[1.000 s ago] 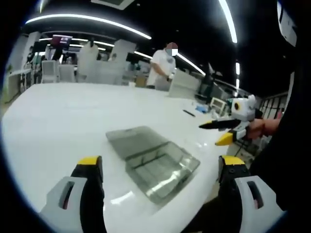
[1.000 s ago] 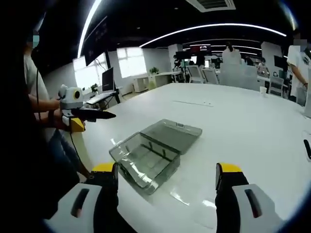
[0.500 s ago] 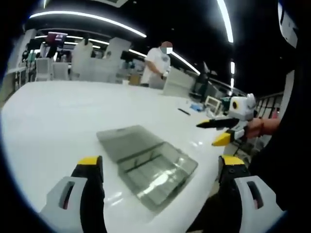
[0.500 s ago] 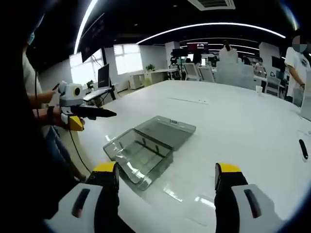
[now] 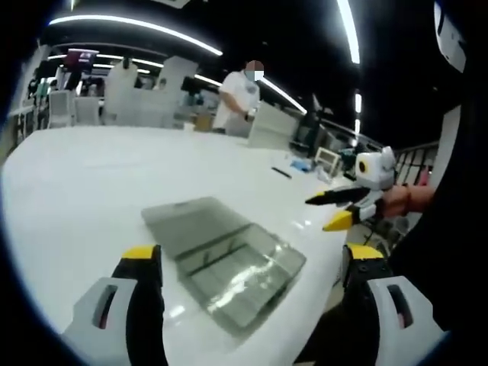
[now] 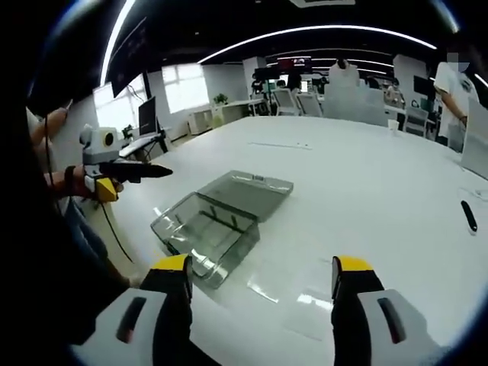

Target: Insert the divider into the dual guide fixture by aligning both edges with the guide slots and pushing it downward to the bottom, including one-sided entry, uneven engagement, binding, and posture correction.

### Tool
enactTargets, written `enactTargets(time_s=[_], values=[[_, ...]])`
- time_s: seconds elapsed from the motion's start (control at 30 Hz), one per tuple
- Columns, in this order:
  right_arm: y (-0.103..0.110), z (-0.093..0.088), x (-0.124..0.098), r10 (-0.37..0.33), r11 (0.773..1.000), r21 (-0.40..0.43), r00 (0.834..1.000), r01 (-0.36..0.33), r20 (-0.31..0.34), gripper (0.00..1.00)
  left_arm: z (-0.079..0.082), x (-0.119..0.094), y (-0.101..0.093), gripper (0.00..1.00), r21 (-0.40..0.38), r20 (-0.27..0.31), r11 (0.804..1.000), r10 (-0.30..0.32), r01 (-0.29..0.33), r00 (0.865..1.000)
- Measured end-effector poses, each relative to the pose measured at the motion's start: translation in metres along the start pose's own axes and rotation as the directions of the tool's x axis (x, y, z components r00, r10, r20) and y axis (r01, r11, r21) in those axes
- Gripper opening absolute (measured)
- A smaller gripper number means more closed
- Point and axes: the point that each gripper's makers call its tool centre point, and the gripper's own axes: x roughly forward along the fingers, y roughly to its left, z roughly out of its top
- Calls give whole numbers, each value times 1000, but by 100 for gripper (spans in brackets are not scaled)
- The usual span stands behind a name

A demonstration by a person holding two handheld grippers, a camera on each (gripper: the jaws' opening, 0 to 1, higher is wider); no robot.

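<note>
Hovering wide open and empty, both tools point(image 5: 252, 263) point(image 6: 261, 274) face the clear box point(image 6: 217, 225).

It was an open-plan office: a long white worktop point(image 6: 366, 175), desks with monitors point(image 6: 147, 116) by the windows point(image 6: 180, 87), office chairs point(image 6: 308, 104) (several in a row), curved ceiling light strips point(image 6: 305, 32), and a person point(image 5: 235, 97) standing behind.
</note>
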Motion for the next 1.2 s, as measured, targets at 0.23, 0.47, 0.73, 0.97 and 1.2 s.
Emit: enactTargets(time_s=[0.23,0.47,0.73,0.97,1.2], values=[[-8,-11,-2,-30,999,12,998,31,-54,70,0,7,-1,96,9,-4,1000,-13,13,1000],[-12,-26,-4,-42,999,14,991,44,-128,67,-3,5,-1,96,4,1,1000,-23,23,1000],[-21,-38,0,-70,997,25,982,76,-178,65,-3,4,4,96,-4,15,1000,-7,7,1000],[-28,-49,-1,-89,995,29,975,97,-205,64,-1,5,0,96,1,15,1000,-8,8,1000],[-33,-61,0,-108,992,38,963,121,-245,62,1,6,-4,96,-5,37,1000,-7,7,999]])
